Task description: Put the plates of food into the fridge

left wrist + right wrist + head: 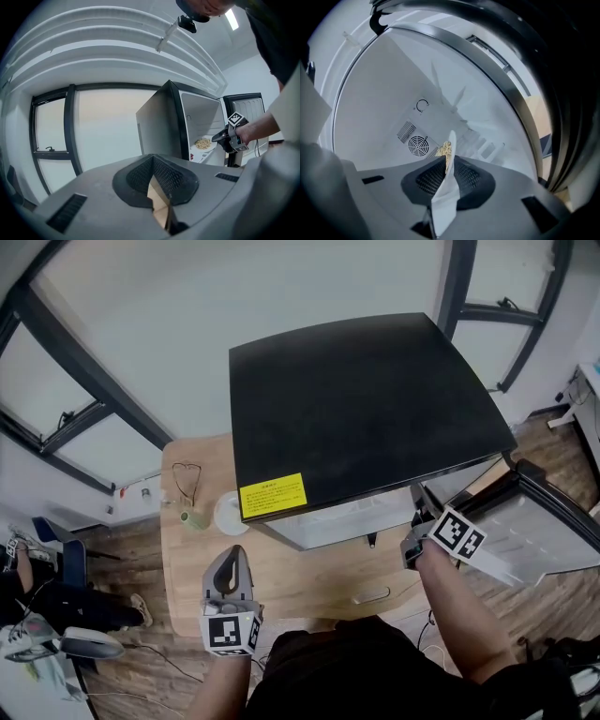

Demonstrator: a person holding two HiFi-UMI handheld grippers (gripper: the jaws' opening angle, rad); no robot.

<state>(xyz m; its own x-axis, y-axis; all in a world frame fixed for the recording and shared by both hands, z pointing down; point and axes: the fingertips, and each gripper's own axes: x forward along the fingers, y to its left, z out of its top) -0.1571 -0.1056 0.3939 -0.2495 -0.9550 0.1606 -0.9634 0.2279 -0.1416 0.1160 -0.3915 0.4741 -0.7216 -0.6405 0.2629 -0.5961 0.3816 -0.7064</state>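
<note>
The black-topped small fridge (361, 409) stands on a wooden table (309, 577) with its door (548, 521) swung open to the right. My right gripper (413, 547) reaches into the opening. It is shut on the rim of a white plate of pale crumbly food (449, 146). The plate lies edge-on between the pads, before the white back wall and its round vent (417, 145). The left gripper view shows that plate (203, 143) low inside the fridge with the right gripper (220, 137) at its edge. My left gripper (232, 557) hovers over the table's front, shut and holding nothing.
On the table to the left of the fridge sit a white dish (229, 513), a small green roll (194, 518) and a thin wire loop (186, 480). A chair and shoes (56, 615) stand on the wood floor at far left. Windows line the wall behind.
</note>
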